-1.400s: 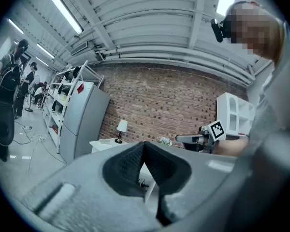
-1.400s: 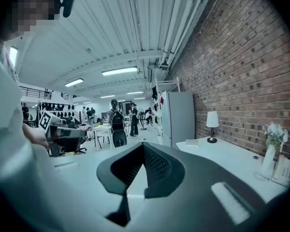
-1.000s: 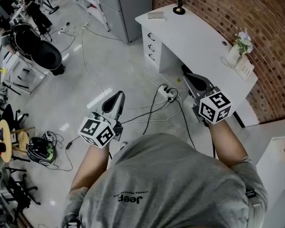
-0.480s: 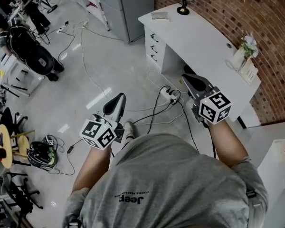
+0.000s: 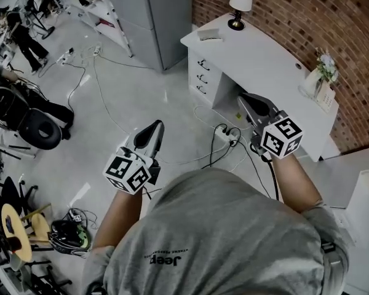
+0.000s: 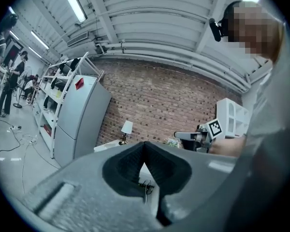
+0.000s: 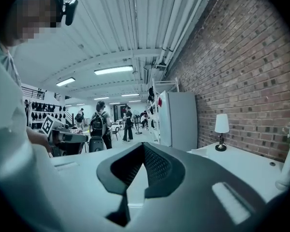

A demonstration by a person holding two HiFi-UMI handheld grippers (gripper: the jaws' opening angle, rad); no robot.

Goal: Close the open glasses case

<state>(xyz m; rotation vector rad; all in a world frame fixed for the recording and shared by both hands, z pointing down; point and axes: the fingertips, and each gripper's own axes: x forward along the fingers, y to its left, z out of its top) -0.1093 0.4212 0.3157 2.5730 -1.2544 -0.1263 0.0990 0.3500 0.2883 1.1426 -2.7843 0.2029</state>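
No open glasses case can be made out for certain. A small flat grey object (image 5: pixel 209 34) lies at the far end of the white desk (image 5: pixel 264 66), beside a table lamp (image 5: pixel 240 2). My left gripper (image 5: pixel 155 126) is held level over the floor, shut and empty. Nearer the desk's front edge, my right gripper (image 5: pixel 245 97) is also shut with nothing in it. In the left gripper view the jaws (image 6: pixel 144 144) meet in front of the brick wall. In the right gripper view the jaws (image 7: pixel 144 146) meet too, with the lamp (image 7: pixel 221 129) to their right.
A vase of flowers (image 5: pixel 317 78) and a card (image 5: pixel 325 97) stand at the desk's right end. Cables and a power strip (image 5: pixel 224 134) lie on the floor by the desk. A grey cabinet (image 5: pixel 154 17) stands beyond it. A black chair (image 5: pixel 37 125) and a helmet (image 5: pixel 64 235) are at the left.
The person has walked across the floor toward the desk, so the floor and cables have slid past below. Both grippers stay shut and empty in front of the body.
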